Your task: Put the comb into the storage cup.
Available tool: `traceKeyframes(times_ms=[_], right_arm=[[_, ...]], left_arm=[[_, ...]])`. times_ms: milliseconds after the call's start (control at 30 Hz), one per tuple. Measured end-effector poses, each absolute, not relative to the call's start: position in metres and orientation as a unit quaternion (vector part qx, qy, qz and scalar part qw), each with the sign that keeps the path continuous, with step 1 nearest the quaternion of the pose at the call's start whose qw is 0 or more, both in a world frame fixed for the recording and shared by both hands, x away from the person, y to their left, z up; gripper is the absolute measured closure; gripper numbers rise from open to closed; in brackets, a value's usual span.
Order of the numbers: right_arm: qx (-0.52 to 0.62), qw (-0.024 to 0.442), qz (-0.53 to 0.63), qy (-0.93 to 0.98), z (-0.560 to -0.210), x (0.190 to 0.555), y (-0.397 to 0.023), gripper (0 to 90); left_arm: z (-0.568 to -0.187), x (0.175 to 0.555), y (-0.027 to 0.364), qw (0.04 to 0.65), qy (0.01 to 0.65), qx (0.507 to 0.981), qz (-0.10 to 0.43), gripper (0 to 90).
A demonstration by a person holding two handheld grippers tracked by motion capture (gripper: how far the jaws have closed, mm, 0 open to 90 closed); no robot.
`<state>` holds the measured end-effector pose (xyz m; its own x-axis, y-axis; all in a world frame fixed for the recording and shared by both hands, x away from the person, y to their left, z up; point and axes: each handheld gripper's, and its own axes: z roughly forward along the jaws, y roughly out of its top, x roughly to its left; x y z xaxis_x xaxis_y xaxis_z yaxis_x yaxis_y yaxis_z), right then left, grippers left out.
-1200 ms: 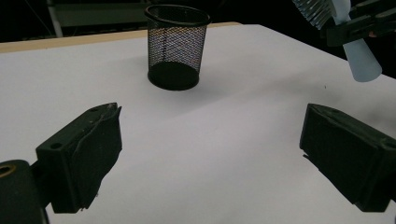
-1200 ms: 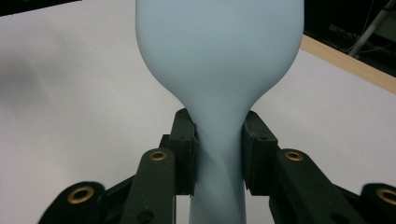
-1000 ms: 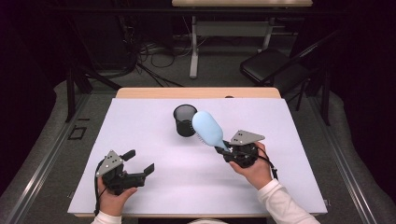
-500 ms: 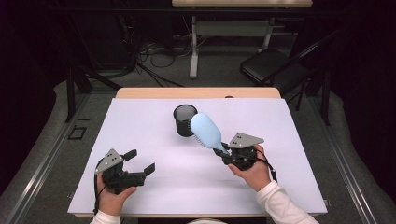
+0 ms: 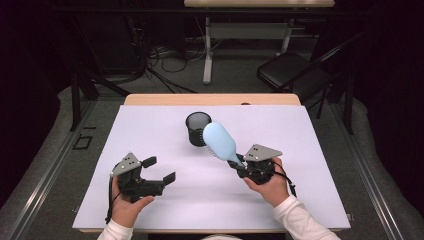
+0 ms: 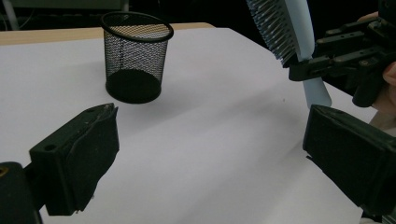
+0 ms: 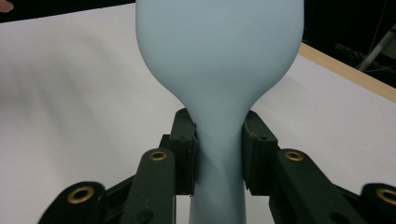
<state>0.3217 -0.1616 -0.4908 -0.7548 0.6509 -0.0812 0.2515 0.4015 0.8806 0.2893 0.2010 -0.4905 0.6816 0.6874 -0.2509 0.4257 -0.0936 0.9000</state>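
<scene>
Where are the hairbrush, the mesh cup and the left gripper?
hairbrush (image 5: 219, 140), high view, back of its head
mesh cup (image 6: 135, 58), left gripper view, its side wall
left gripper (image 5: 159, 169), high view, between its open jaws

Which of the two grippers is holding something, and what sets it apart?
The right gripper: its jaws clamp the handle of the light blue hairbrush, held up beside the black mesh cup. The left gripper stands open with nothing between its jaws.
</scene>
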Motion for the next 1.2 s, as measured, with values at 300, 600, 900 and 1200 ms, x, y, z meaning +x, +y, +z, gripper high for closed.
traceKeyframes(times_ms=[300, 600, 900, 1200], right_arm=[[0.277, 0.212, 0.471, 0.81, -0.491, 0.32, -0.16, 69.5], [0.279, 0.213, 0.474, 0.807, -0.491, 0.32, -0.161, 69.5], [0.279, 0.214, 0.477, 0.805, -0.49, 0.32, -0.162, 69.5], [0.279, 0.217, 0.481, 0.802, -0.489, 0.319, -0.162, 69.5]], left_arm=[[-0.48, 0.3, 0.191, 0.559, 0.384, 0.729, 0.094, 3.7], [-0.47, 0.308, 0.178, 0.561, 0.367, 0.737, 0.081, 1.0], [-0.461, 0.315, 0.166, 0.555, 0.36, 0.745, 0.083, 1.0], [-0.454, 0.323, 0.165, 0.559, 0.371, 0.739, 0.061, 1.0]])
